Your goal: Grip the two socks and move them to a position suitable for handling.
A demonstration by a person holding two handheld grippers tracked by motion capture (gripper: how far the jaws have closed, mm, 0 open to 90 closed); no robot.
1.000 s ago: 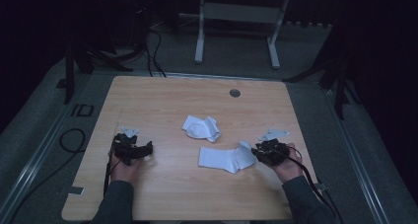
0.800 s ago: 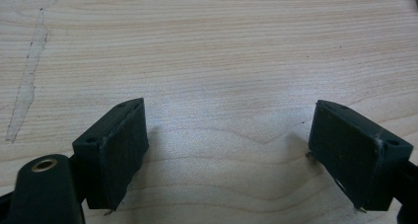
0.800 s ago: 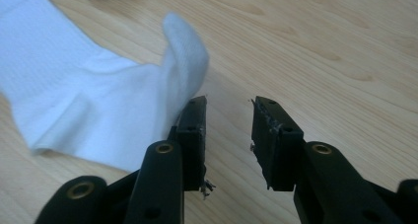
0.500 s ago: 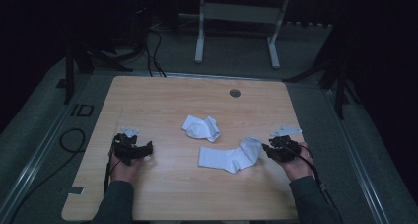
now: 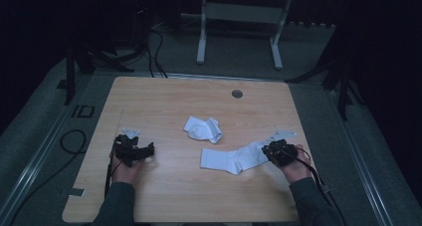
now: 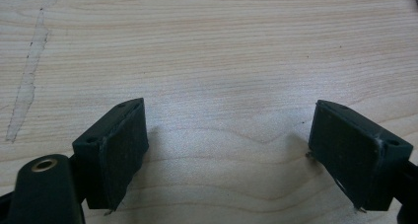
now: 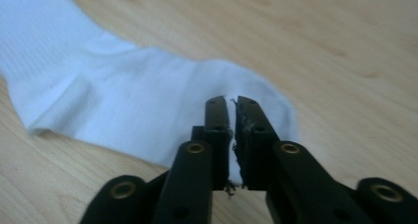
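- Waiting at the left of the counter [image 5: 164, 94], the left claw [image 5: 142, 153] sits low over bare wood with its jaws spread wide and nothing between them (a spare hand for now, by the look of it).
- Moving toward the middle, a crumpled sock [image 5: 203, 129] lies bunched up on its own, well apart from both claws and untouched.
- Next, the flat sock [image 5: 234, 158] stretches out white across the wood, its far end pointing at the left claw and its near end running right up into the right claw [image 5: 271, 154].
- Over on the right, that claw has just been closing, and its jaws now pinch the rounded end of the flat sock [image 7: 148, 100], with white fabric showing in the thin slit between them (a grip at the tip probably lets the whole length trail free when lifted or dragged).
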